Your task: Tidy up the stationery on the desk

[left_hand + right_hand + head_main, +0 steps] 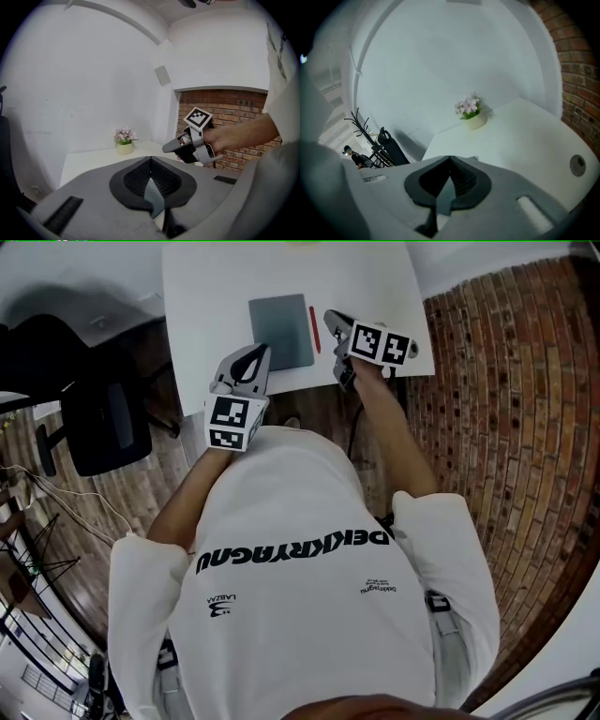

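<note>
desk point(202, 324) far end cropped, bg person point(350, 154) tiny

Bare desk point(197, 306) flanks the grey pad point(281, 329) and red pen point(315, 330); a flower pot point(472, 117) stands at the far edge.

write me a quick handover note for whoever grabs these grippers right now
Left gripper: fingers shut, empty, by the desk's near edge.
Right gripper: fingers shut, empty, close to the red pen.
Things: grey notebook lies flat mid-desk, the pen just right of it; flower pot at the back.
Done: nothing visibly put away.
Left: probably the pen and notebook.
</note>
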The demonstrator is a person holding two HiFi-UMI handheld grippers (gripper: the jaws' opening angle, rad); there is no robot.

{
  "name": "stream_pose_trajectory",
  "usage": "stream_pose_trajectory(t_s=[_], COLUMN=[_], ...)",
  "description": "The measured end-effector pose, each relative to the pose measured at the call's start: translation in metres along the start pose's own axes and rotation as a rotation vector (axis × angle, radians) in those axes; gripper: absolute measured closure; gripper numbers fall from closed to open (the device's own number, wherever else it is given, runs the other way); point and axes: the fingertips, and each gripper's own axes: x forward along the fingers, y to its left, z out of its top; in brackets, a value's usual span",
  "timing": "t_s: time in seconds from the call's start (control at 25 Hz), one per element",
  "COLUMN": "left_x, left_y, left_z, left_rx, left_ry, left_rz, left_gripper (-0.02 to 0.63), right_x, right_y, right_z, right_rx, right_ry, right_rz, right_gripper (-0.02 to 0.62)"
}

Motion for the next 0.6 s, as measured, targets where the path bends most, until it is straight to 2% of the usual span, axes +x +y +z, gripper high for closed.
stream_pose_trajectory(t_s=[0.16, 0.44, 0.6], left_x=[-0.001, -0.003, -0.004], left_y=[-0.004, -0.005, -0.006], left_z=[0.003, 0.011, 0.016], left_rx=[0.006, 0.029, 0.047], left_ry=[-0.011, -0.034, -0.05], left_rz=[0.004, 0.017, 0.014], left_gripper=[0.607, 0.607, 0.607], right_x=[-0.026, -0.065, -0.077], right_y=[0.028, 0.068, 0.079], right_z=[0.014, 0.023, 0.024], right_rx=[-0.135, -0.334, -0.384], right_ry=[-0.151, -0.351, -0.431], right_rz=[-0.004, -0.034, -0.059], right_gripper=[0.595, 0.595, 0.595])
